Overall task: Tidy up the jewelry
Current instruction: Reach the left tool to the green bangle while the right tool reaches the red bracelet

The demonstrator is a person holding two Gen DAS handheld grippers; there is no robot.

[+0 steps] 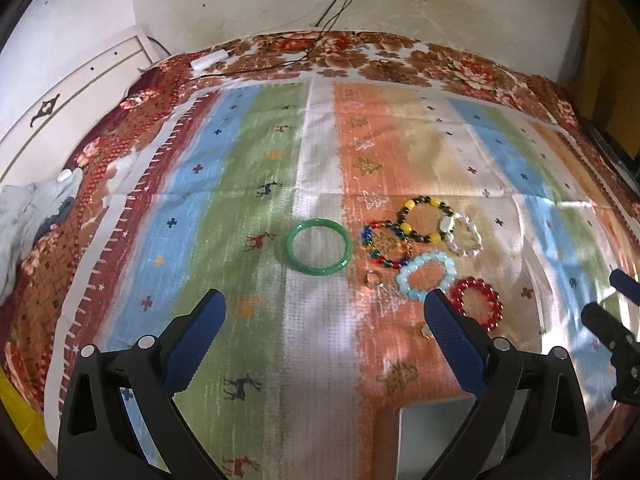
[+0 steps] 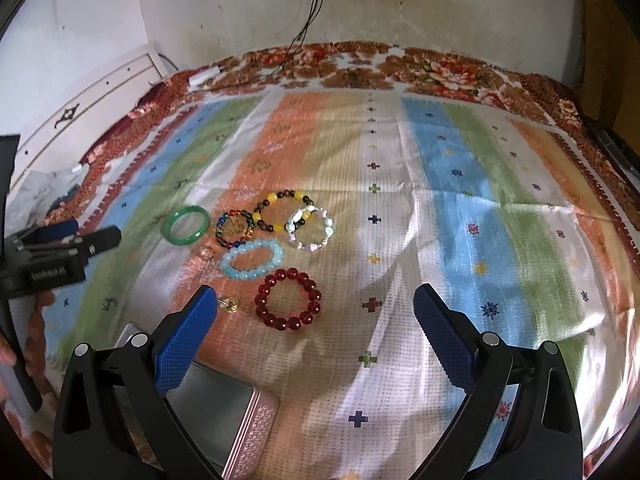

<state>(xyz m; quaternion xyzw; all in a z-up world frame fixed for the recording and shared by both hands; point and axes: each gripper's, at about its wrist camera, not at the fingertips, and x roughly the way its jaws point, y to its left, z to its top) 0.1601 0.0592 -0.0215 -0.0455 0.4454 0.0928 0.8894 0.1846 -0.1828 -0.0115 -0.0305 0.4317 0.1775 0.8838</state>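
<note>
Striped cloth covers the bed, where both left tongs and right tongs hang apart and empty over the tin box, and beyond it the crowded bracelets, red nearest, could snag neighbours.

Tin box cut off by bottom edge.

I'm working in a home bedroom, by the look of it: a bed covered with a flowered blanket and a striped cloth printed with deer and trees, a white headboard with a dark ornament on the left, a stained plaster wall behind, and charger cables hanging from a wall socket (very lived-in).
</note>
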